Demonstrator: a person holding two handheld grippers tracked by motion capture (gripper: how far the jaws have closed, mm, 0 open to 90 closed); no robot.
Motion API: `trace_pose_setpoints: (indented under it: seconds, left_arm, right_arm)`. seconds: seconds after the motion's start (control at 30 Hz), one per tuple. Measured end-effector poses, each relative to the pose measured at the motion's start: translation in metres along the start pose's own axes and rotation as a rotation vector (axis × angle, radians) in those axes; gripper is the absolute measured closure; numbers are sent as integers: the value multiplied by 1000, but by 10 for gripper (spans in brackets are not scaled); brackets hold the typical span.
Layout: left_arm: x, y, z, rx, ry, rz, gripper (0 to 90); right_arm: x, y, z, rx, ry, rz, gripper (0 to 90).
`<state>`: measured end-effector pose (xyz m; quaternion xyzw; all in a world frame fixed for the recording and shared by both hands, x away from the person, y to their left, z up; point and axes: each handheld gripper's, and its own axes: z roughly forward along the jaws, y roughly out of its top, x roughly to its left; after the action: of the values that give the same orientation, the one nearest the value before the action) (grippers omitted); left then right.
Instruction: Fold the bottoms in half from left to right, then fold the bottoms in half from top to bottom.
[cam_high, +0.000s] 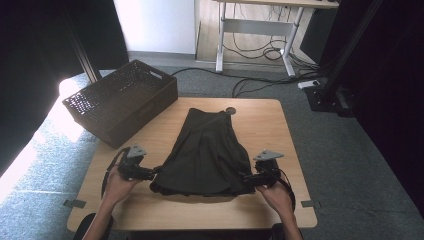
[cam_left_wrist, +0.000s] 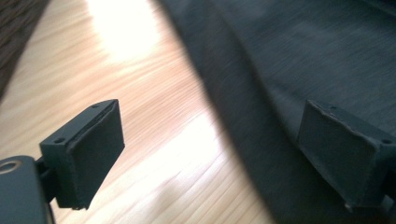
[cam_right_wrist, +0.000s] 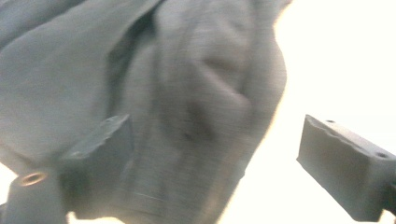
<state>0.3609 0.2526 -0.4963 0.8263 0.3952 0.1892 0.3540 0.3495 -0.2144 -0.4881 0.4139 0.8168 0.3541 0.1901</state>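
A dark pleated garment lies flat on the wooden table, narrow end away from me and wide hem toward me. My left gripper is at the hem's left corner and stands open. In the left gripper view its jaws stand wide apart, one pad over bare wood and the other over the cloth, with nothing pressed between them. My right gripper is at the hem's right corner, also open. In the right gripper view its jaws straddle the garment's edge without gripping it.
A dark woven basket stands off the table's far left corner. A small round black object lies at the garment's far end. Beyond the table are a white-legged desk and floor cables. Bare wood flanks the garment on both sides.
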Motion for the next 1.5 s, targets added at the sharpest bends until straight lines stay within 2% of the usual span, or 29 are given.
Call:
trace_pose_setpoints:
  seconds: [0.1, 0.23, 0.37, 0.53, 0.6, 0.7, 0.77, 0.83, 1.5]
  left_arm:
    - [11, -13, -4, 8, 16, -33, 56]
    - [19, -26, -2, 30, 36, -43, 35]
    - [20, -33, 12, 88, 33, -24, 0]
    - [15, -37, 24, 131, 8, 8, 0]
    - [14, -38, 28, 142, 6, 18, 0]
    - [14, -39, 31, 127, -24, 1, 0]
    - [16, -41, 32, 111, -41, -16, 0]
    - [17, -41, 33, 108, -40, -17, 0]
    - [18, -40, 34, 107, -31, -29, 0]
  right_arm:
    - [-14, -5, -7, -19, -48, 35, 0]
    - [-34, -18, -9, -26, -97, 81, 0]
    - [-51, -37, 2, 6, -121, 123, 0]
    - [-65, -56, 15, 48, -127, 156, 0]
    - [-68, -61, 19, 51, -130, 162, 0]
    - [-71, -67, 24, 64, -144, 155, 0]
    - [-72, -70, 26, 42, -134, 169, 0]
    - [-73, -71, 26, 29, -137, 168, 0]
    - [-70, -71, 27, 29, -155, 185, 0]
